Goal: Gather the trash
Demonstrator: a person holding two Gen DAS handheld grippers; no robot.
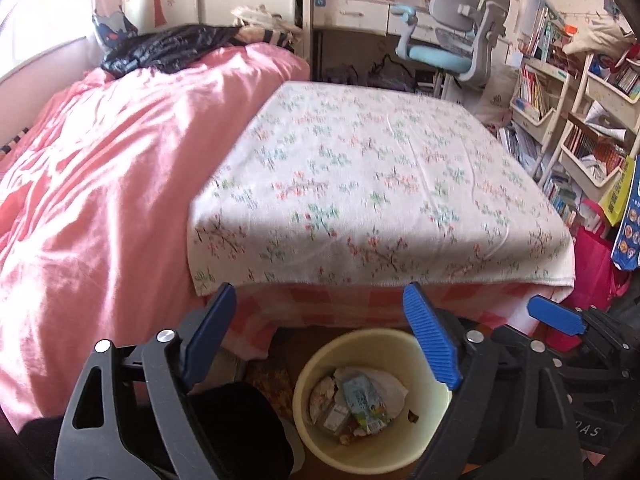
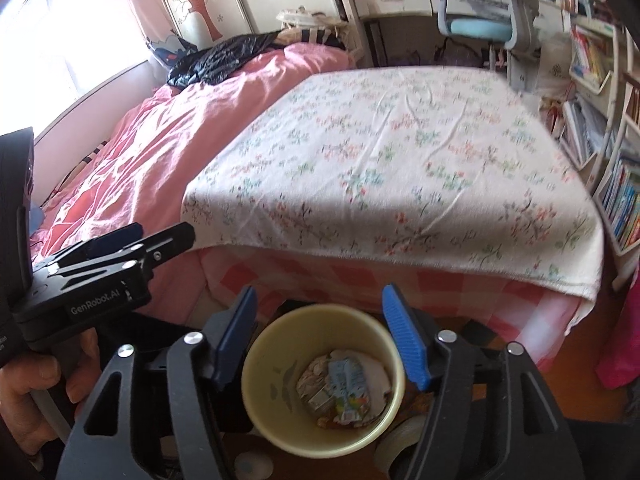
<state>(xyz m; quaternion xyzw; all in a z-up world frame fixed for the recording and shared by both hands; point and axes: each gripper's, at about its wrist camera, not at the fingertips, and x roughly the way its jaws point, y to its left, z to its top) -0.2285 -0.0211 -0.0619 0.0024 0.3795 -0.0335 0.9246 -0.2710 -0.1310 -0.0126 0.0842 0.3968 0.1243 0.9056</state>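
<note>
Below the foot of the bed, at 6 o'clock in the left wrist view, a pale yellow waste bin (image 1: 374, 400) is seen on the floor. Crumpled wrappers and a drink carton (image 1: 362, 402) lie at its bottom. The left gripper (image 1: 320, 336) is held above the bin with its jaws spread wide; nothing is pinched between them, which is judged consistent with trash dropped in. A blue pad of the right gripper (image 1: 556, 314) is visible at 4 o'clock. The floral blanket (image 1: 372, 184) on the bed appears bare of litter; a black plastic bag (image 1: 168, 48) lies at 11 o'clock on the pink duvet (image 1: 100, 184).

At 6 o'clock in the right wrist view, the same bin (image 2: 320, 380) is framed between the spread jaws of the right gripper (image 2: 320, 340), which hold nothing. The left gripper (image 2: 120, 248) is seen at 9 o'clock, gripped by a hand (image 2: 36, 392). Both tools are judged to be positioned over the bin for release.
</note>
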